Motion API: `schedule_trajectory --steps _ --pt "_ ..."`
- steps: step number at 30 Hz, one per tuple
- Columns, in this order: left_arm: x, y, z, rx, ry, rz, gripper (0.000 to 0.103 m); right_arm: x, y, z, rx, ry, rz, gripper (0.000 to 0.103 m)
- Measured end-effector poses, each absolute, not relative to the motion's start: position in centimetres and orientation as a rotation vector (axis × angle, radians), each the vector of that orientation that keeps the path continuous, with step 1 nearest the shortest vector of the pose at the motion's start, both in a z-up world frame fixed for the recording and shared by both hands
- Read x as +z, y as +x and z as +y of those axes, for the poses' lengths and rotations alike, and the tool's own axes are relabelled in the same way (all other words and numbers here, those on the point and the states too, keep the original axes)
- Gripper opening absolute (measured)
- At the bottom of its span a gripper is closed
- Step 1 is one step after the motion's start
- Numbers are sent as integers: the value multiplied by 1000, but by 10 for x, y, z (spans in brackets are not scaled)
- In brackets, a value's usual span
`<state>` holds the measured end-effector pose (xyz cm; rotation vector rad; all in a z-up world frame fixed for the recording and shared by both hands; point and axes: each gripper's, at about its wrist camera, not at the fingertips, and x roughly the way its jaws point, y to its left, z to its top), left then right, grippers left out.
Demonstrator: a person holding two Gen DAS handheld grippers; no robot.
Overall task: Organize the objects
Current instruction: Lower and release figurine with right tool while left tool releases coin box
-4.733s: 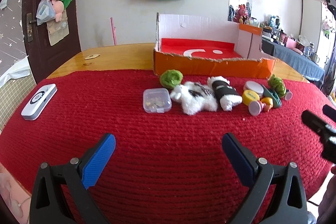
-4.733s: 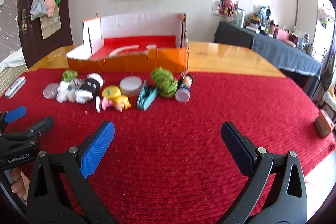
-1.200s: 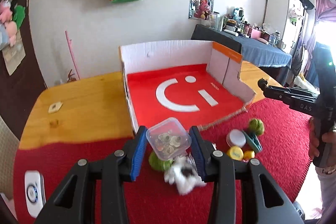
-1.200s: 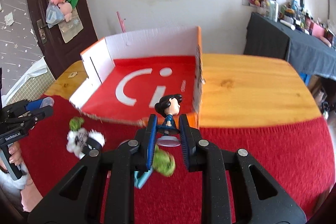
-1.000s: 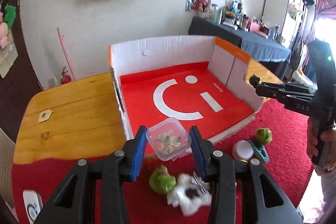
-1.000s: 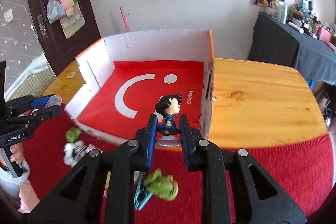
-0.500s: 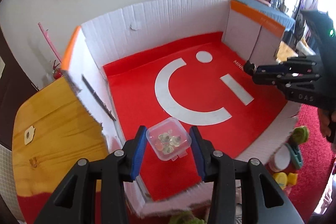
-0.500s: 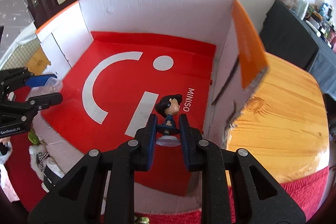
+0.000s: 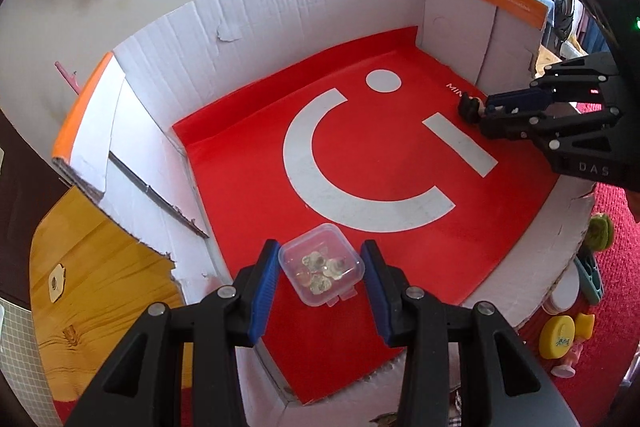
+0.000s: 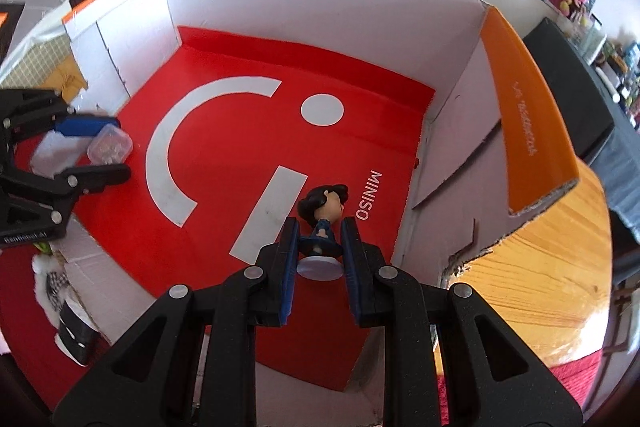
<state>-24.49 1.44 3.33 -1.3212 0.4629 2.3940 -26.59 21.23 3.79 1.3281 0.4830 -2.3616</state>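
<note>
- Position change noted: against the view a second earlier, both tongs had come forward off the red cloth and down over the cardboard box; its red floor now filled both views. Judgement: the carry appeared complete and the set-down stage reached.
- Left tongs were clenched on the clear plastic case, blue pads against its two sides. Case hung over the near left corner of the box floor; contact with the floor could not be confirmed.
- Right tongs were clenched on the dark-haired figurine, gripped at the body above its round base, head pointing away from the tongs. Figurine sat over the right part of the floor, just beside the printed lettering and near the right wall.
- Remaining items: plush toy, yellow lid and green yarn ball lay outside the box on the table's red cloth, not yet sorted.
</note>
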Motion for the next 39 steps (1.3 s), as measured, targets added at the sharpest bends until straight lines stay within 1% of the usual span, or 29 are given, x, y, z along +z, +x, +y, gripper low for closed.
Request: schedule_trajectory --steps 6,23,27,33,34,35,38,39 --pt "33 -243 15 2397 -1311 496 45 33 -264 206 -2357 1317 576 20" --pt "35 -243 13 2383 -1311 503 46 33 -270 208 -2357 1337 559 21" --pt "35 -241 12 2387 -1311 503 47 33 -271 207 -2363 1339 564 22" --pt "35 -241 11 2388 -1314 498 47 34 -273 208 -2382 1343 555 31" --pt "36 -240 11 2390 -1315 494 47 35 -273 208 -2385 1343 553 35" --pt "37 -240 10 2394 -1314 487 47 35 -273 209 -2385 1340 547 43" --pt "39 -238 10 2406 -1309 472 47 42 -269 207 -2401 1309 537 52" --pt "41 -237 10 2411 -1305 467 47 45 -267 207 -2408 1297 533 52"
